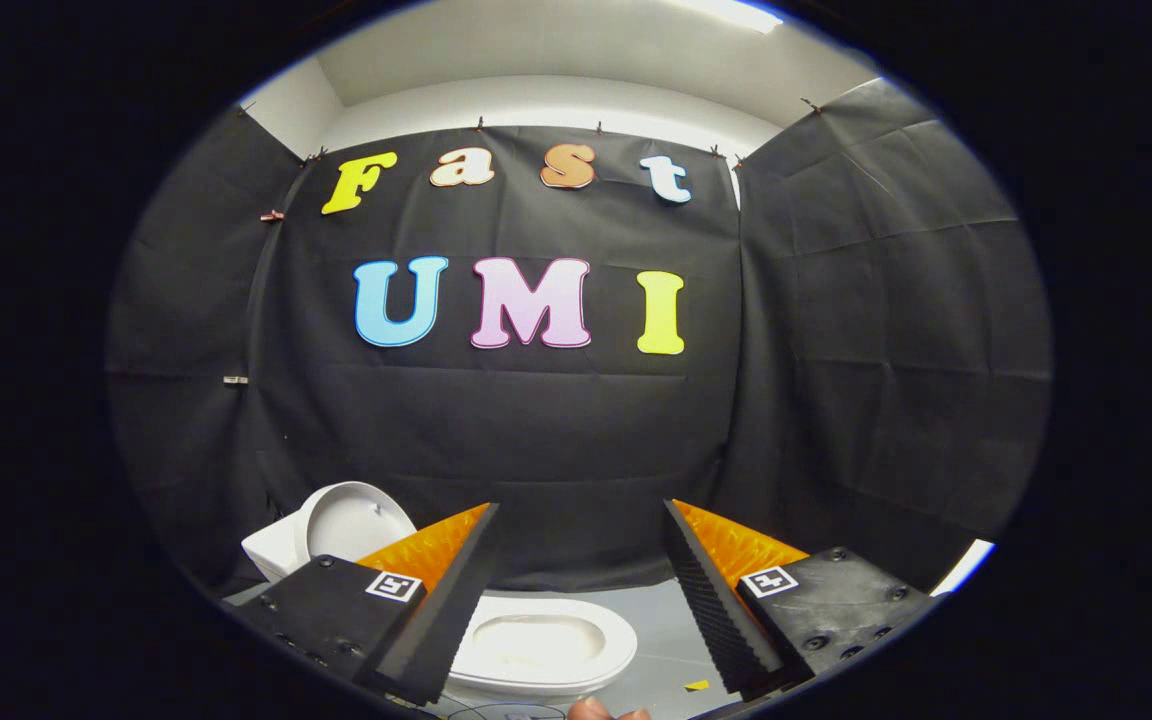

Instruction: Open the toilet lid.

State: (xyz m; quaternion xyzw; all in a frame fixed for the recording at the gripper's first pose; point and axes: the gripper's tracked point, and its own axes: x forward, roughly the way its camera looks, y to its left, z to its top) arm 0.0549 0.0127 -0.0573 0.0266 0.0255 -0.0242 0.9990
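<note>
Standing on the grey floor [671,630], the toilet [536,650] shows its open seat between my fingers, its lid [356,520] raised upright beyond the left finger. My claw [576,545] gapes wide, holding nothing.

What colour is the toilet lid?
White, shown in the gripper view: the lid stands raised beyond the open gripper, behind the white seat.
</note>
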